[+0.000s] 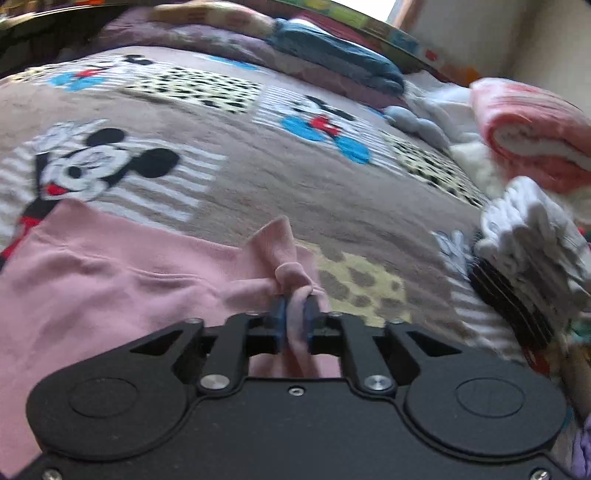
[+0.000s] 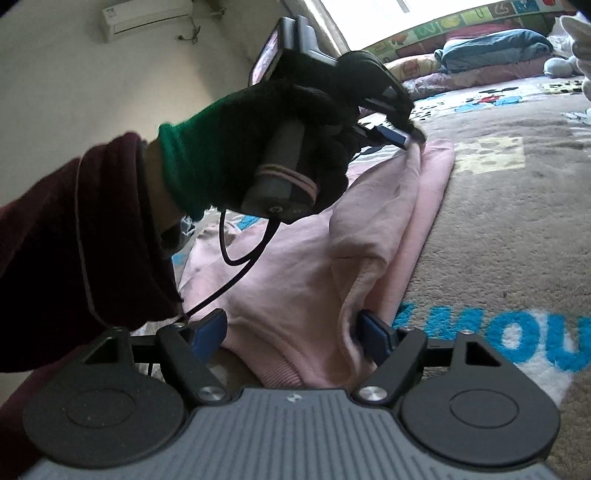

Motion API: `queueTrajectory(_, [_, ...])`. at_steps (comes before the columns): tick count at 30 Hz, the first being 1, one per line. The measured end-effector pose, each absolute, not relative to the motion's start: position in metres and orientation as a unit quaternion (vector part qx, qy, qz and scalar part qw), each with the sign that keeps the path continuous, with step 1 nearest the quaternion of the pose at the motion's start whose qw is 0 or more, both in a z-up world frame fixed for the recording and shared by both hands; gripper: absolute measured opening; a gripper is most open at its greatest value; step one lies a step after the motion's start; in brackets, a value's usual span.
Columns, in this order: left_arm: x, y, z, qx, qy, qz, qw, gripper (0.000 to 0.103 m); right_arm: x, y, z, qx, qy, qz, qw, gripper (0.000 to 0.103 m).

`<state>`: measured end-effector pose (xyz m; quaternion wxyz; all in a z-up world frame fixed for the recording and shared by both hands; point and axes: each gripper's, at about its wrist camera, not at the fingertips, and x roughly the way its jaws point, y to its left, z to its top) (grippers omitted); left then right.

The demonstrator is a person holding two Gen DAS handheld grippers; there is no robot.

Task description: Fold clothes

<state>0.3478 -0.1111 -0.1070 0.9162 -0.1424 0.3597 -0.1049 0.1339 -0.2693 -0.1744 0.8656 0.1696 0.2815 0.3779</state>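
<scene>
Fold: I judge first fold underway, rest undone | my left gripper (image 1: 294, 310) pinches soft pink cotton sweatshirt (image 1: 110, 266) edge | my right gripper (image 2: 295, 334) gapes around its hem, ungripped

A brown cartoon-mouse blanket (image 1: 295, 192) covers the bed. Far side: a blue pillow (image 1: 332, 62), a rolled pink towel (image 1: 532, 136), and, blurred, perhaps stacked white cloths (image 1: 532, 236). An air conditioner (image 2: 147, 18) hangs on the wall.

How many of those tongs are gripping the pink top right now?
1. The left tongs are pinched shut on a bunched bit of the pink top. The right tongs stand open around its hem, not clamped.
</scene>
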Motion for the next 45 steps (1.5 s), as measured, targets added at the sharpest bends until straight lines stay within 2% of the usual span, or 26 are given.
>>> queueTrajectory(1, [0.345,-0.105,-0.104,-0.149,0.348,-0.112,0.919,0.032,0.135,-0.270,-0.175,0.172,0.282,0.377,0.865,0.076])
queueTrajectory(5, [0.342,-0.074,-0.096,-0.177,0.323,-0.116,0.922,0.032,0.136,-0.273,-0.176,0.186,0.283,0.374,0.863,0.073])
queueTrajectory(12, [0.364,-0.057,-0.119,-0.153,0.363,-0.124,0.911,0.032,0.145,-0.286,-0.183,0.240,0.287,0.364,0.853,0.059])
queueTrajectory(17, [0.370,-0.057,-0.131,-0.168,0.369,-0.151,0.902,0.032,0.147,-0.285,-0.185,0.243,0.289,0.364,0.851,0.058])
queueTrajectory(18, [0.369,-0.057,-0.131,-0.170,0.365,-0.156,0.902,0.010,0.147,-0.284,-0.185,0.243,0.289,0.365,0.851,0.058])
queueTrajectory(19, [0.367,-0.056,-0.129,-0.168,0.361,-0.160,0.903,0.000,0.147,-0.284,-0.185,0.243,0.289,0.365,0.851,0.058])
queueTrajectory(23, [0.359,-0.063,-0.116,-0.134,0.317,-0.167,0.924,0.000,0.144,-0.284,-0.185,0.241,0.290,0.365,0.851,0.058])
queueTrajectory(29, [0.362,-0.073,-0.124,-0.073,0.315,-0.147,0.935,0.000,0.142,-0.284,-0.184,0.241,0.291,0.364,0.851,0.058])
queueTrajectory(34, [0.354,-0.066,-0.118,-0.095,0.289,-0.160,0.939,0.000,0.142,-0.283,-0.184,0.239,0.291,0.364,0.852,0.057])
queueTrajectory(38, [0.361,-0.068,-0.113,-0.101,0.303,-0.177,0.931,0.009,0.142,-0.282,-0.184,0.237,0.291,0.363,0.853,0.057])
queueTrajectory(40, [0.369,-0.066,-0.112,-0.119,0.316,-0.172,0.926,0.020,0.142,-0.283,-0.184,0.238,0.291,0.363,0.853,0.057])
queueTrajectory(42, [0.382,-0.066,-0.119,-0.133,0.347,-0.175,0.912,0.049,0.142,-0.283,-0.184,0.238,0.291,0.363,0.853,0.057])
queueTrajectory(44, [0.390,-0.065,-0.129,-0.147,0.365,-0.168,0.904,0.049,0.142,-0.283,-0.184,0.238,0.291,0.363,0.852,0.058])
queueTrajectory(45, [0.389,-0.066,-0.130,-0.149,0.361,-0.171,0.904,0.040,0.142,-0.283,-0.184,0.239,0.291,0.363,0.852,0.058])
